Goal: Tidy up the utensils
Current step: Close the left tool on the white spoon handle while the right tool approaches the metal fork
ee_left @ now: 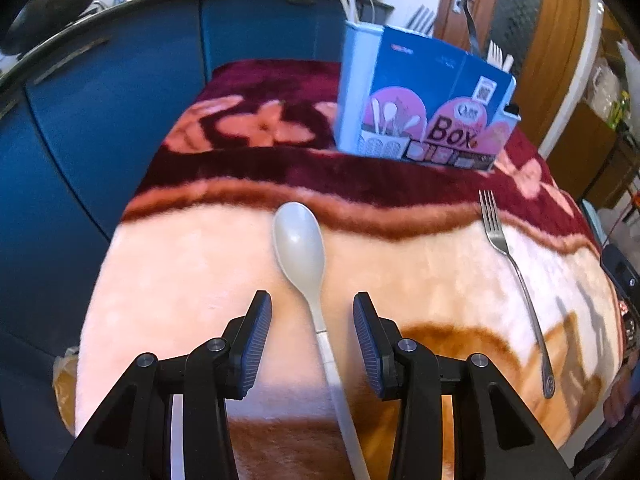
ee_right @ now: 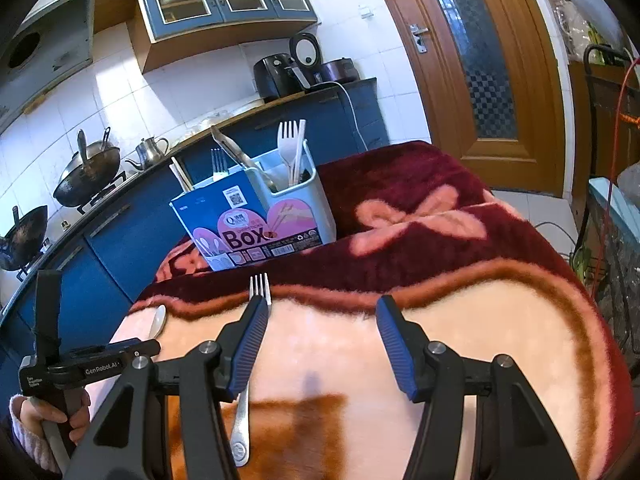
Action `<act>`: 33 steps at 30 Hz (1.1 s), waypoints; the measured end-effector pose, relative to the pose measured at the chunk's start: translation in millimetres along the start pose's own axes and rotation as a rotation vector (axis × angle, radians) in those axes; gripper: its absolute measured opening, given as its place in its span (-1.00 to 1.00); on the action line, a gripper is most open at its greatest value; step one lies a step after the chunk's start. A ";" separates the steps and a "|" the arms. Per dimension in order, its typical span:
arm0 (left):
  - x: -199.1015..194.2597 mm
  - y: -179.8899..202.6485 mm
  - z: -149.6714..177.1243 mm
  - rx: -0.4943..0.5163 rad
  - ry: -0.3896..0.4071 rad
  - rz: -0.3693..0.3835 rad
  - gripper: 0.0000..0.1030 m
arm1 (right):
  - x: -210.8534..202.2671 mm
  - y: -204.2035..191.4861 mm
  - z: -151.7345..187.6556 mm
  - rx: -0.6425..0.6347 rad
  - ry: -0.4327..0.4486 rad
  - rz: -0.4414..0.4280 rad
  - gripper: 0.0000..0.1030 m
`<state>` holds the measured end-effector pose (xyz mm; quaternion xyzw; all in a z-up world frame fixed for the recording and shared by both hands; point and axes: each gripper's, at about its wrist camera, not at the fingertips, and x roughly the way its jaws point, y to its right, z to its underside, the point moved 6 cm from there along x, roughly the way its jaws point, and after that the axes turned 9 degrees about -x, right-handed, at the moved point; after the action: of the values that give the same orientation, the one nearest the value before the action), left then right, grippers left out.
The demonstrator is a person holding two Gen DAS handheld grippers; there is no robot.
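Note:
A long white plastic spoon [ee_left: 300,240] lies on the blanket, bowl toward the far side. Its handle runs back between the fingers of my left gripper [ee_left: 312,300], which is open and hangs just above it, pads clear of the handle on both sides. A metal fork [ee_left: 516,272] lies to the right of the spoon. In the right wrist view the fork [ee_right: 260,286] lies under the left finger of my right gripper [ee_right: 323,308], which is open with nothing between its pads. The blue utensil box [ee_right: 260,216] stands behind, with forks, chopsticks and tongs upright in it.
The table is covered by a plush maroon and peach blanket [ee_left: 192,264]. Blue kitchen cabinets [ee_left: 100,120] close off the left and far sides. A hand [ee_right: 52,420] holds the other tool's black frame [ee_right: 80,364] at the lower left. A wooden door [ee_right: 480,60] is at the back right.

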<state>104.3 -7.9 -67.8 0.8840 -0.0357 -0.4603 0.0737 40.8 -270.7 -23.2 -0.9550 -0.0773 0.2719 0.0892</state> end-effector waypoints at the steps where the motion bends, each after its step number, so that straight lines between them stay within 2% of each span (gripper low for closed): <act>1: 0.9 0.6 -0.3 0.004 -0.006 -0.001 -0.16 | 0.4 1.1 0.7 0.003 -0.002 0.000 0.16; 13: 4.3 -3.0 -6.7 -0.028 -0.023 0.045 -0.70 | 4.1 1.9 5.1 0.009 -0.025 -0.002 0.16; 24: -4.9 -13.5 -4.8 -0.128 0.042 0.154 -0.78 | 16.1 -21.2 7.7 -0.075 -0.099 0.001 0.16; 30: -18.7 -16.0 -8.1 -0.144 0.119 0.185 -0.78 | 32.8 -44.6 9.3 -0.156 -0.195 -0.028 0.16; 33: -24.7 -18.7 -10.0 -0.146 0.152 0.191 -0.78 | 43.0 -57.1 11.1 -0.217 -0.252 -0.032 0.09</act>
<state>98.3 14.7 -45.2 0.9012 -0.0803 -0.3843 0.1837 65.4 -205.4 -42.0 -0.9160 -0.1323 0.3781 -0.0207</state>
